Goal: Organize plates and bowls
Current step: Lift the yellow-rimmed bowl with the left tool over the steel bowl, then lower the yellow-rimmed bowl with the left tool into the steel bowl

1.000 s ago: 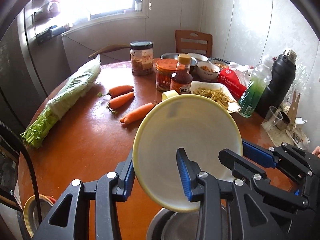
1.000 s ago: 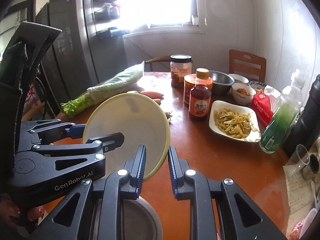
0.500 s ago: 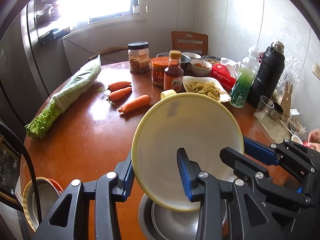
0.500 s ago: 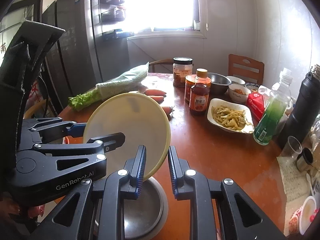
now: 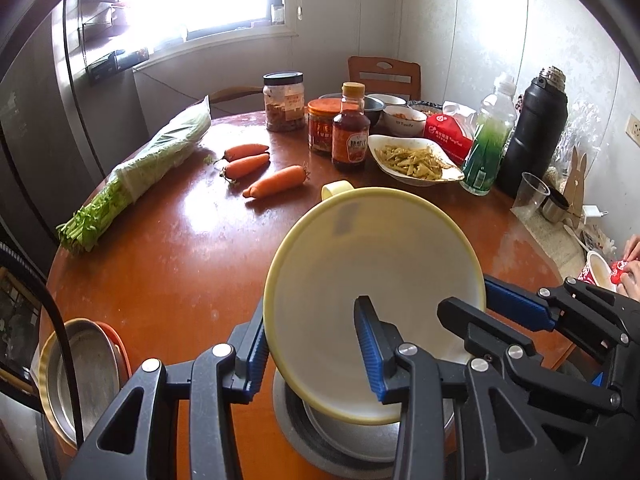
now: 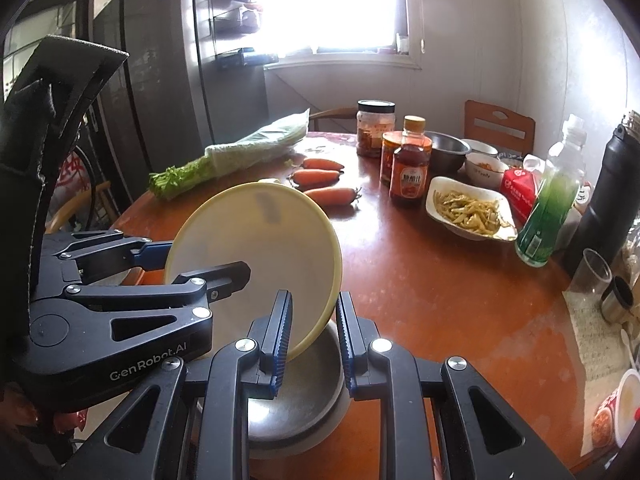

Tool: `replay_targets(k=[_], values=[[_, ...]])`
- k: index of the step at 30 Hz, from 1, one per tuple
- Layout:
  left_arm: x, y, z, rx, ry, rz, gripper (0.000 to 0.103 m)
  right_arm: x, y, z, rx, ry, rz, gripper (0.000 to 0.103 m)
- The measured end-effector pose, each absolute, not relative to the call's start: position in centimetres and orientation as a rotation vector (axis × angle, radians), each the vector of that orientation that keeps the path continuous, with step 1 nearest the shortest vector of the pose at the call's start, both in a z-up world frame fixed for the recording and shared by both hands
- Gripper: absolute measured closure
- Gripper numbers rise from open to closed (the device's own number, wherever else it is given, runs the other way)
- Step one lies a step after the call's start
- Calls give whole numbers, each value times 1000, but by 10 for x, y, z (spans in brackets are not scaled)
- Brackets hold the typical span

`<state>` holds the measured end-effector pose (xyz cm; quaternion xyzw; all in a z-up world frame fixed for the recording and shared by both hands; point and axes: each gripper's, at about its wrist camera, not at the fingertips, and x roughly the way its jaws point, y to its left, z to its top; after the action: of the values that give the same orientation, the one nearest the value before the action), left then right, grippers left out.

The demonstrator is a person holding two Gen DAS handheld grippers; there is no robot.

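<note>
Left wrist view showed the left gripper (image 5: pixel 312 354) clamped across the rim of the pale yellow bowl (image 5: pixel 372 280), tilted above a steel bowl (image 5: pixel 340 436) on the round table (image 5: pixel 180 248). Opposite, the right gripper (image 6: pixel 312 336) pinched the same rim, both angled downward.

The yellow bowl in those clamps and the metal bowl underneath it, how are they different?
The yellow bowl is pale plastic-looking with a handle at its rim; the metal bowl is shiny grey steel, no handle visible. The yellow bowl is tilted on edge, gripped at its rim by both the left gripper and the right gripper; the metal bowl sits flat and upright on the table. Both are round and look empty.
</note>
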<state>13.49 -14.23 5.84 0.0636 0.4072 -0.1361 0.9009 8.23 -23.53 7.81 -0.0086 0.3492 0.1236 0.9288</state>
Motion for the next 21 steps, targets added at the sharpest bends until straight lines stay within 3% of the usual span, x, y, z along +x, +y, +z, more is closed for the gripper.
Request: replay_targets(k=[21], values=[[126, -142, 31, 122, 862, -289, 63, 73, -235, 50, -23, 743, 255, 80]])
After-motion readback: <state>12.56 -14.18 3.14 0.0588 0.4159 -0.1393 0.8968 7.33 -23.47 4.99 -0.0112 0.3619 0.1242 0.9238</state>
